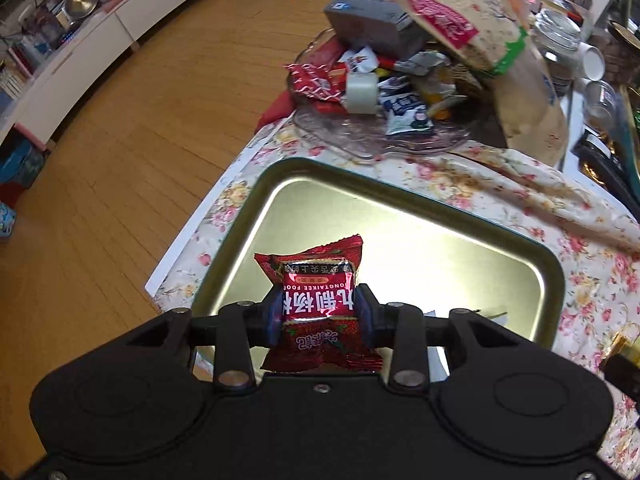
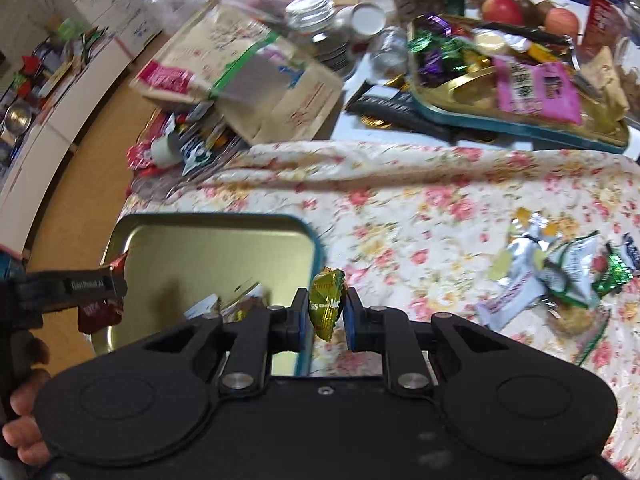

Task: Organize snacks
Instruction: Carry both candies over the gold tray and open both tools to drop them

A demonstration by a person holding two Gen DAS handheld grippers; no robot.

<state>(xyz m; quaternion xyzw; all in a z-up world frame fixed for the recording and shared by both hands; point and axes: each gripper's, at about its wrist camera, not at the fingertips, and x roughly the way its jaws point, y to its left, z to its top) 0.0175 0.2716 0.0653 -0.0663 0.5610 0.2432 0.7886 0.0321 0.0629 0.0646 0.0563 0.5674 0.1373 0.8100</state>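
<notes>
Left wrist view: left gripper (image 1: 322, 314) pinching red snack packet (image 1: 316, 280) above gold tin tray (image 1: 440, 240), frame centre. Right wrist view: right gripper (image 2: 327, 312) clamped on gold-wrapped candy (image 2: 326, 304) at tray edge. Tray nearly bare; loose packets (image 2: 560, 280) right on floral cloth (image 2: 400, 208), heaped glass dish (image 1: 360, 136) beyond. Sorting judged barely begun.
</notes>
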